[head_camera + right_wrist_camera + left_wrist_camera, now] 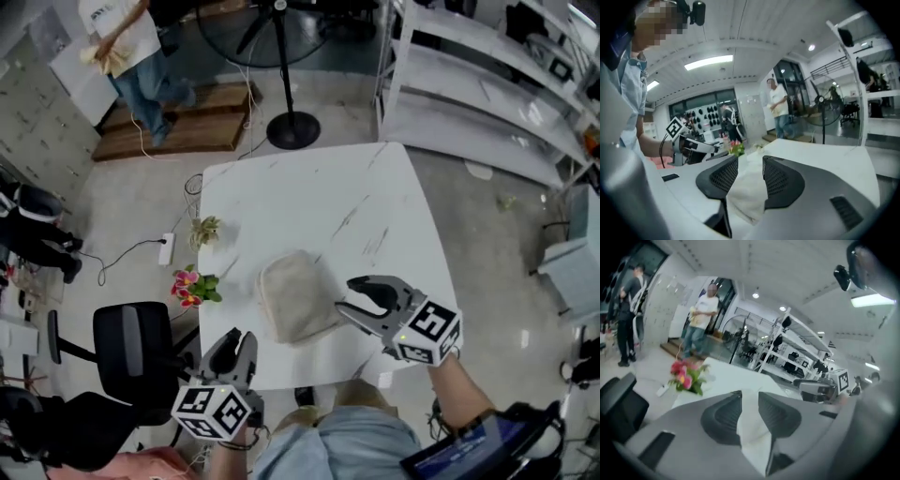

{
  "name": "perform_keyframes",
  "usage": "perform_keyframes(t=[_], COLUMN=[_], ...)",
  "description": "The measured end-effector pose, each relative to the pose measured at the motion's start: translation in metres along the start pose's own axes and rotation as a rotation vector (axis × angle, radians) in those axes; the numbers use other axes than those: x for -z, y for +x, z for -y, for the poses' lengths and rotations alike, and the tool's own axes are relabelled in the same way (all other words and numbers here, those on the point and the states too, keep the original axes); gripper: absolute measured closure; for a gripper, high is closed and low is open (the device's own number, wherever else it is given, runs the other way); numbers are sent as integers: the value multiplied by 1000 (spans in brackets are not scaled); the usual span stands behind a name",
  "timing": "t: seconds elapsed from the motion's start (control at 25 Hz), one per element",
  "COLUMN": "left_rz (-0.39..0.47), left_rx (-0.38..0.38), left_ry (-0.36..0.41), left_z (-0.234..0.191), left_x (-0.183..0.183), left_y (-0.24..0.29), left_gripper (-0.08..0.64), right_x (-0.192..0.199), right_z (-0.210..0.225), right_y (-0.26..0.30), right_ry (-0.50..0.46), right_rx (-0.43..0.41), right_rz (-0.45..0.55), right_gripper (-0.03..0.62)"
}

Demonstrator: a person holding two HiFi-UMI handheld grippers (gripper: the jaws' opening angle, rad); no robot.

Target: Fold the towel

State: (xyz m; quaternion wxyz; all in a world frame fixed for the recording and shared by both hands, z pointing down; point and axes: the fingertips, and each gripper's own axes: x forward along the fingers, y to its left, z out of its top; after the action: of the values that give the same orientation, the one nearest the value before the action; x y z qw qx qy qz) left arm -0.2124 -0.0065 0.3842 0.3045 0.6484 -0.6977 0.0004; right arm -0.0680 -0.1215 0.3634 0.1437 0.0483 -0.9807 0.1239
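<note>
On the table [309, 192], your towel [291, 295] lies folded into a compact pad. Your left gripper [235, 342] and right gripper [349, 300] hover part-open and empty, so the folding looks essentially finished.

Open tabletop [319, 187] beyond towel [295, 295], flowers [192, 286] crowding left edge

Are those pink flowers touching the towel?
Apart. The head view shows a strip of bare table between the pink flowers and the folded towel.
</note>
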Motion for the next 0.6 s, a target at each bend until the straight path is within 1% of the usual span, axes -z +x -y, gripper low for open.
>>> perform_keyframes(t=[0.08, 0.16, 0.24, 0.28, 0.44, 0.48, 0.56, 0.6], left_rz=[110, 223, 312, 345, 437, 453, 472, 473], left_rx=[24, 64, 107, 121, 133, 128, 113, 109], left_ry=[101, 178, 241, 272, 406, 428, 450, 451], left_z=[23, 48, 73, 85, 120, 124, 128, 128], left_x=[-54, -100, -133, -144, -172, -174, -171, -168], left_y=[-1, -3, -8, -13, -25, -29, -38, -43], left_gripper=[475, 516, 529, 533, 546, 548, 549, 551], right_x=[-44, -86, -120, -132, -151, -152, -149, -147], right_z=[-14, -29, -46, -54, -71, -74, -80, -84], right_y=[-4, -8, -11, -14, -28, -34, -45, -49], right_ry=[-19, -66, -113, -134, -229, -233, -222, -220], right_rx=[61, 130, 199, 235, 397, 429, 472, 490], right_rz=[115, 216, 296, 325, 383, 397, 410, 413], right_gripper=[396, 402, 449, 454, 521, 555, 577, 577])
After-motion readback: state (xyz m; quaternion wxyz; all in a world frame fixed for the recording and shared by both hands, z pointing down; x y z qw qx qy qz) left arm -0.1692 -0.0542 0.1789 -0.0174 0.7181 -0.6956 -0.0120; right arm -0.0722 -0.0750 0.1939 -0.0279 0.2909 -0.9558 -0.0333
